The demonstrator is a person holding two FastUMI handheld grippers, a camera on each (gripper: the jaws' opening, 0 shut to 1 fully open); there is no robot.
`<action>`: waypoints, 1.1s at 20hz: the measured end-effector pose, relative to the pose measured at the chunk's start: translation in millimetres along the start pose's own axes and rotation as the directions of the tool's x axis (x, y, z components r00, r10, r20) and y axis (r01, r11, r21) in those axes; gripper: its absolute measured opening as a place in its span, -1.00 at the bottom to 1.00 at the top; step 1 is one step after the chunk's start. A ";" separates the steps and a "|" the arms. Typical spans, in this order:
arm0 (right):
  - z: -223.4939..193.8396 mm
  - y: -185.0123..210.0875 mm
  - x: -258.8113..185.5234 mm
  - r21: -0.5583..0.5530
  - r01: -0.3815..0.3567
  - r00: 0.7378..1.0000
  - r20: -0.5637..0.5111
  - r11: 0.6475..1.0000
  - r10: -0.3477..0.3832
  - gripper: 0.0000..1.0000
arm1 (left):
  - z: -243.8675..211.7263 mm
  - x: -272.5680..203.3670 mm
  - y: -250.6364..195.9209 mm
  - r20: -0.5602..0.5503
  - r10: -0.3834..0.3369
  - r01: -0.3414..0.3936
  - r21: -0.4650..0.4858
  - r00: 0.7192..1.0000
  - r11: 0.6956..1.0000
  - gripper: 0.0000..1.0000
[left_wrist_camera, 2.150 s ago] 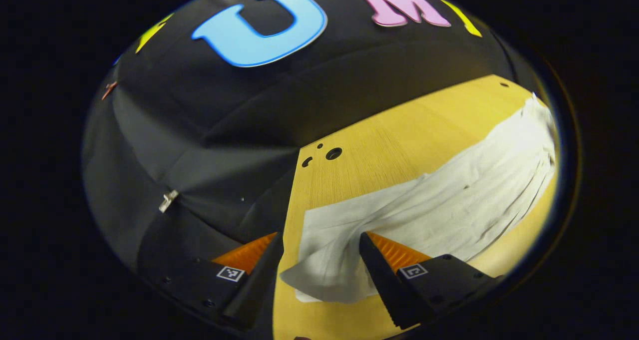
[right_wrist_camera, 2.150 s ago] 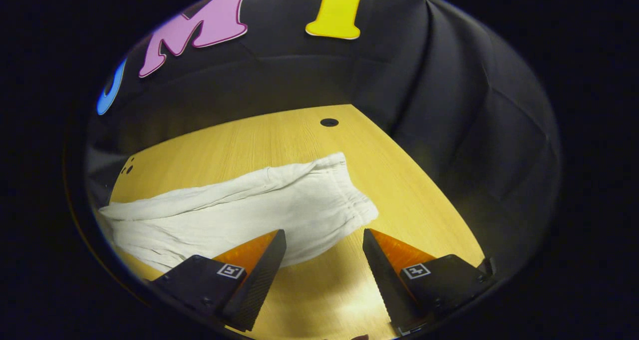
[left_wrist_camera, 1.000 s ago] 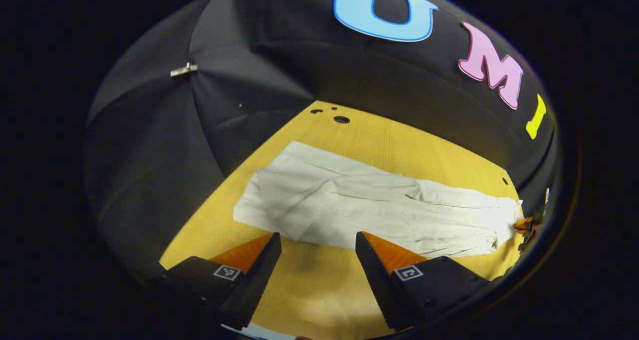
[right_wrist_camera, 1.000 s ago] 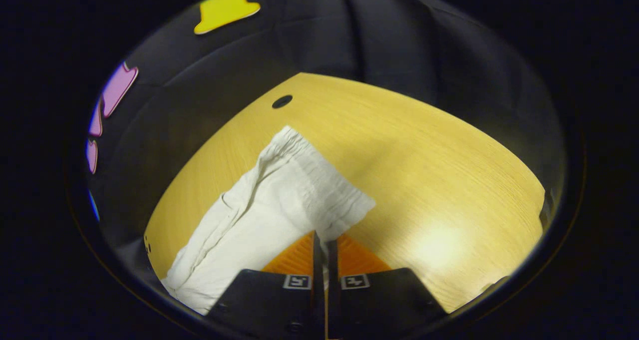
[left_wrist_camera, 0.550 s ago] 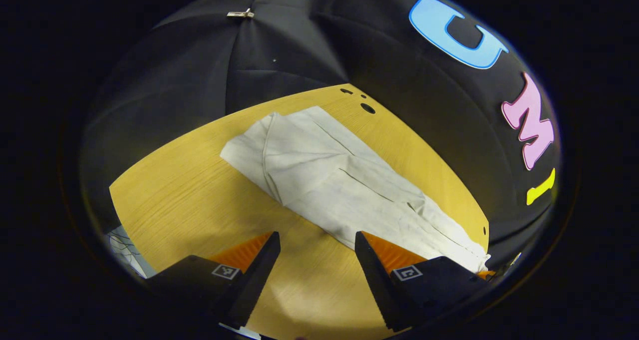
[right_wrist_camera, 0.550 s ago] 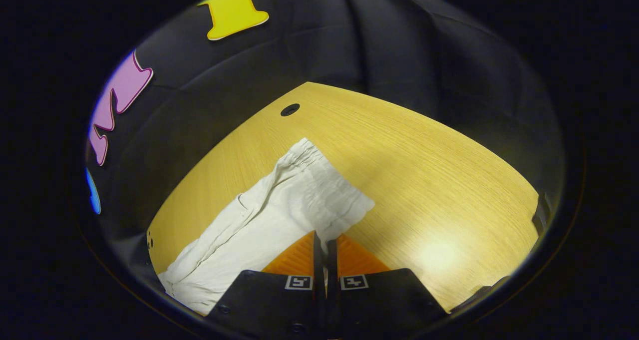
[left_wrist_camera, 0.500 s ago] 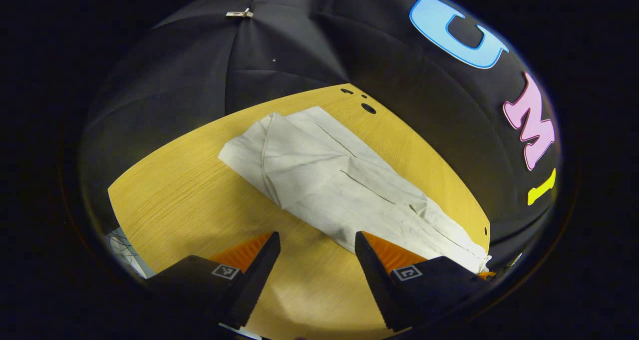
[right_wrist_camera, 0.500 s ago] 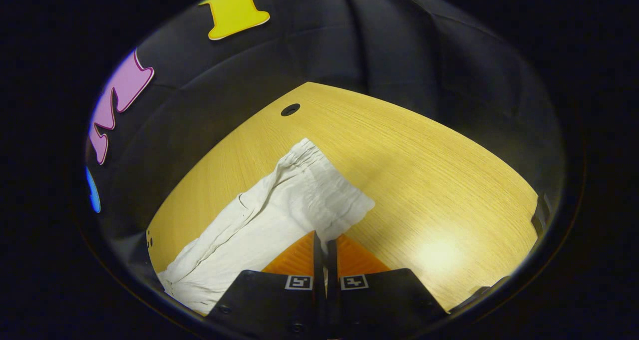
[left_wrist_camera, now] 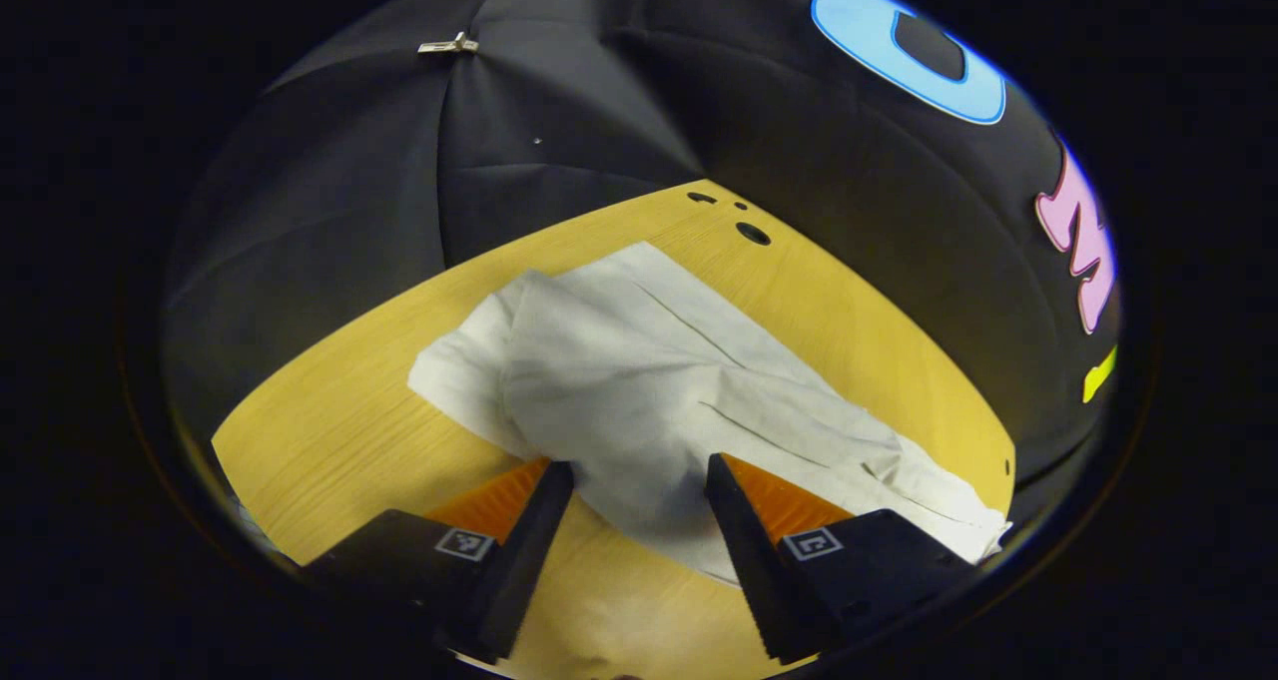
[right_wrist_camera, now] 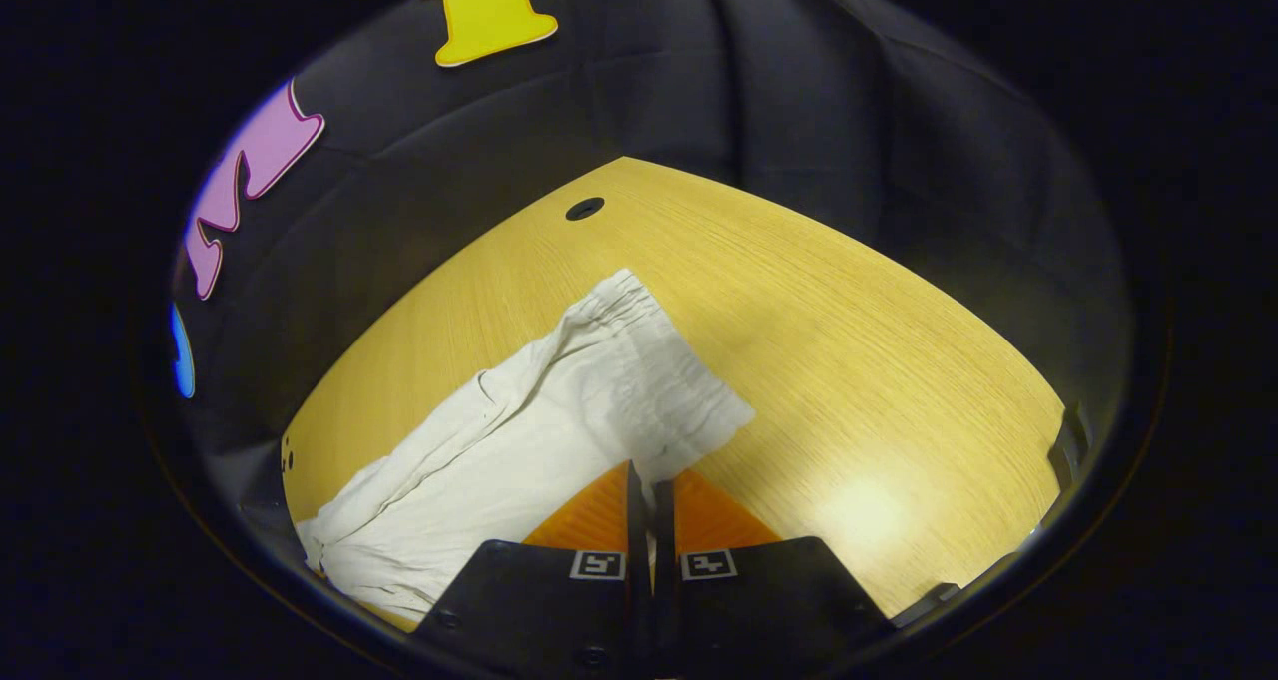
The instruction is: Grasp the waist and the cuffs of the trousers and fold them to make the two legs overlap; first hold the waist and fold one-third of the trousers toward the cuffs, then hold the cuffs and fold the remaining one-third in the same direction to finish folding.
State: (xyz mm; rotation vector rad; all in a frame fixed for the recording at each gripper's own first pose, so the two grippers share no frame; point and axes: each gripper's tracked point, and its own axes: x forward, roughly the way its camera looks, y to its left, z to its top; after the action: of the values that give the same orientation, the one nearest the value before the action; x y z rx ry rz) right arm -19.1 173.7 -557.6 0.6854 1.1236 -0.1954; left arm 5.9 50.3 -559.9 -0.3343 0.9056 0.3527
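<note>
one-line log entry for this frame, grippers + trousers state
left gripper: open, straddling trousers edge | right gripper: shut on waist | trousers: flat on table, thirds fold not begun

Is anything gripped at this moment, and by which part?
The right tongs are shut on the trousers at the near corner of the elastic waist. The left tongs are open, fingers straddling the near edge of the leg end, not gripping.

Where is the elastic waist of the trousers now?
In the right gripper view the waist lies on the table at centre, its near corner pinched by the right gripper.
</note>
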 end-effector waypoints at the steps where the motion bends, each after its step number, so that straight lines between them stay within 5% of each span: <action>1: -1.3 -0.7 1.1 -0.003 0.003 1.000 -0.005 1.000 -0.003 -0.89 | 3.2 4.8 0.2 0.011 0.011 -0.011 0.018 1.000 1.000 0.47; 4: -0.7 0.1 -0.4 -0.004 0.004 1.000 -0.005 1.000 -0.004 -0.89 | 0.2 7.7 -6.7 -0.004 -0.010 0.010 -0.005 1.000 1.000 -0.41; 6: 3.8 0.6 -5.2 0.002 -0.003 1.000 0.005 1.000 0.003 -0.89 | -0.6 4.4 -7.8 -0.031 -0.053 0.050 -0.093 0.998 0.994 -0.81; 13: 33.7 15.4 -41.5 -0.029 -0.047 0.992 0.113 0.998 0.050 -0.90 | -10.4 -13.1 -3.1 -0.058 -0.146 0.131 -0.210 0.988 0.969 -0.89; 22: 73.8 81.0 -105.8 -0.194 -0.162 0.949 0.238 0.967 0.207 -0.89 | -32.7 -37.6 -4.4 -0.076 -0.196 0.182 -0.168 0.978 0.969 -0.89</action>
State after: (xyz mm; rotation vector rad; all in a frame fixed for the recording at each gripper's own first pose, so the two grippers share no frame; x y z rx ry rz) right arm 29.0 173.1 -413.1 0.5877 0.8113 -0.0238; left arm -36.4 26.6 -547.6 -0.5851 0.9297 0.2352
